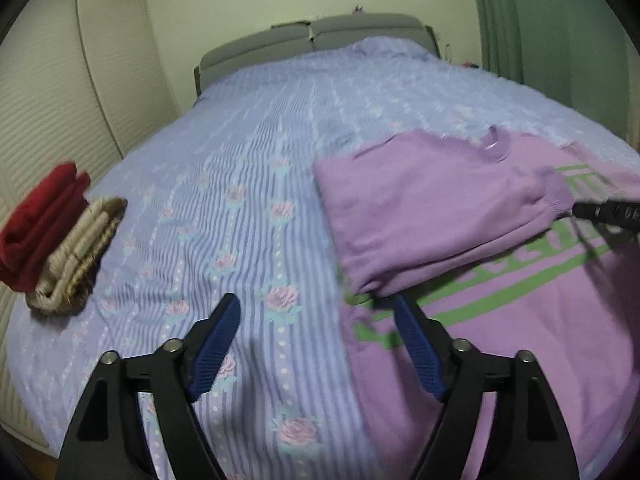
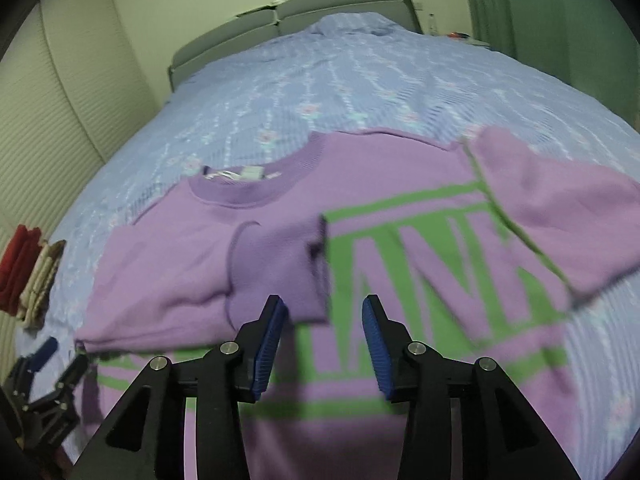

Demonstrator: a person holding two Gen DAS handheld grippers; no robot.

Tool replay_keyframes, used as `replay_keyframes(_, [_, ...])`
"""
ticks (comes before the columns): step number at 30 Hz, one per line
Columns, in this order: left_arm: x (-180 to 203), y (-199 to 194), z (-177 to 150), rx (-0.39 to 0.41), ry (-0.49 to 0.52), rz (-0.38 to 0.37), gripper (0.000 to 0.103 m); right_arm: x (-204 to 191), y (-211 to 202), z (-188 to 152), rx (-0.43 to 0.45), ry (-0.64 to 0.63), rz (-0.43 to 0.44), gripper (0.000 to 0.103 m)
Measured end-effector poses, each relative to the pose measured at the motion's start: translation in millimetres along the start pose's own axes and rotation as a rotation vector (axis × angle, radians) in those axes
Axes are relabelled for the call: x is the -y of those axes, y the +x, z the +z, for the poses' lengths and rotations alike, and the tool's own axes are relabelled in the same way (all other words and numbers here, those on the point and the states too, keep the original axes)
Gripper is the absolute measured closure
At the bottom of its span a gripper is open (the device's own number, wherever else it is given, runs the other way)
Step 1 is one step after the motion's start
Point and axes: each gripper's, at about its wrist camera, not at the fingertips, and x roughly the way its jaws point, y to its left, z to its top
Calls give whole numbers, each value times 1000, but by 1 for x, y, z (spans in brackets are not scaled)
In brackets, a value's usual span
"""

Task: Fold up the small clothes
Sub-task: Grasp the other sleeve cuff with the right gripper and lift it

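Note:
A lilac sweater (image 2: 400, 260) with green lettering lies flat on the bed, collar (image 2: 240, 192) away from me. Its left side and sleeve (image 2: 180, 264) are folded in over the chest, with the cuff (image 2: 280, 264) lying just beyond my right gripper (image 2: 323, 304). The other sleeve (image 2: 560, 208) is folded in from the right. The right gripper hovers open over the sweater's front and holds nothing. My left gripper (image 1: 316, 304) stands wide open and empty at the left edge of the sweater (image 1: 440, 208). One of its fingers is over the bedspread and the other over the fabric.
A bedspread (image 1: 240, 160) in striped blue with flowers covers the bed. At the bed's left edge lie a folded red garment (image 1: 44, 232) and a folded beige one (image 1: 80, 256). A grey headboard (image 1: 320, 36) is at the far end, closet doors on the left and a green curtain (image 1: 540, 20) on the right.

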Motion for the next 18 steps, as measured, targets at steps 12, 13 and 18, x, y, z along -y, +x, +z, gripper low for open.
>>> replay_keyframes(12, [92,-46,67,153,22,-203,1,83,-100,-15,185,110,-154,31])
replay_keyframes(13, [99,-46,73,157,16,-215,0,93,-104,-11,204,130,-166,31])
replay_keyframes(18, [163,-43,114,141,24,-289,0,160,-119,11,291,287,-160,31])
